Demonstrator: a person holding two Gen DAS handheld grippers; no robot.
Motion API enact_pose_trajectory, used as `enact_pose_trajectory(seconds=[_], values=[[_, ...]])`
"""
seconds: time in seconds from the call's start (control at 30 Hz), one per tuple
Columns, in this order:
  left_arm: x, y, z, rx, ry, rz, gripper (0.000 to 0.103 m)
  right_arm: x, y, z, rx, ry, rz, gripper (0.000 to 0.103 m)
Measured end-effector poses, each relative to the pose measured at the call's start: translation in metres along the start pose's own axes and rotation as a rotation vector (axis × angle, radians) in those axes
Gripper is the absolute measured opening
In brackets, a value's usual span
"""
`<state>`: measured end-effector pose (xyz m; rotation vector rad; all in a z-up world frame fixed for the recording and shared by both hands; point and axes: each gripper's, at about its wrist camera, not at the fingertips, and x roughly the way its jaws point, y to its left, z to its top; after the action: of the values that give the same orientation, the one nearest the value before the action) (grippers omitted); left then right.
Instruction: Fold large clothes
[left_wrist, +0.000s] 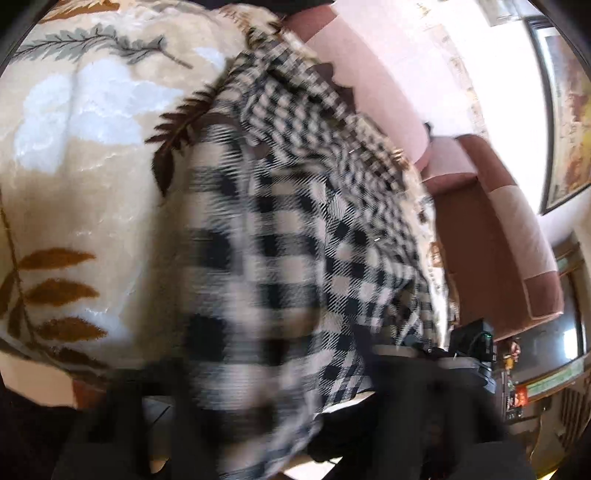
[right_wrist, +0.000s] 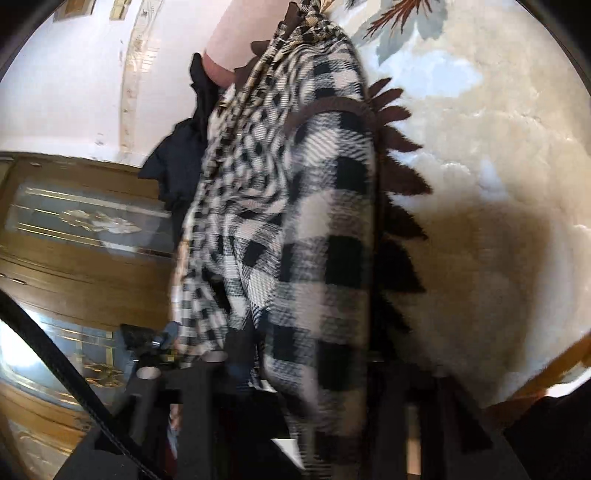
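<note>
While the black-and-white checked garment (left_wrist: 280, 229) hangs bunched and streaked with blur, it drapes over a cream blanket (left_wrist: 92, 155) patterned with brown and grey leaves, running from about twelve o'clock down to six in both wrist views. At the six o'clock edge of the left view the cloth drops between the dark fingers of the left gripper (left_wrist: 258, 435), which is clamped on a fold of it. The right gripper (right_wrist: 314, 424) does the same at the bottom of its own view, its fingers closed on the checked fabric (right_wrist: 306, 236), though the blur there makes the exact pinch point hard to see. A dark piece of clothing (right_wrist: 181, 166) lies just beside the garment at nine to ten o'clock in the right view. Beyond it, at eight o'clock, stands a wooden cabinet with glass panels (right_wrist: 74, 229). In the left view a pink and brown sofa (left_wrist: 491, 229) sits at three o'clock, with a framed picture (left_wrist: 569, 122) on the pale wall at two o'clock.
</note>
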<state>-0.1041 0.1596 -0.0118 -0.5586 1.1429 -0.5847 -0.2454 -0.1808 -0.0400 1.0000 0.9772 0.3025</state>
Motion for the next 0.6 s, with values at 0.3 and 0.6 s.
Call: enact_pose_trajectory(seconds=[0.3, 0.6], values=[[-0.056, -0.017, -0.033, 0.035, -0.064, 0.029, 0.009, -0.034, 0.012, -0.026, -0.058, -0.003, -0.022, 0.011], [-0.065, -0.017, -0.066, 0.042, -0.024, 0.043, 0.009, -0.041, 0.017, -0.055, -0.112, 0.08, -0.038, 0.011]])
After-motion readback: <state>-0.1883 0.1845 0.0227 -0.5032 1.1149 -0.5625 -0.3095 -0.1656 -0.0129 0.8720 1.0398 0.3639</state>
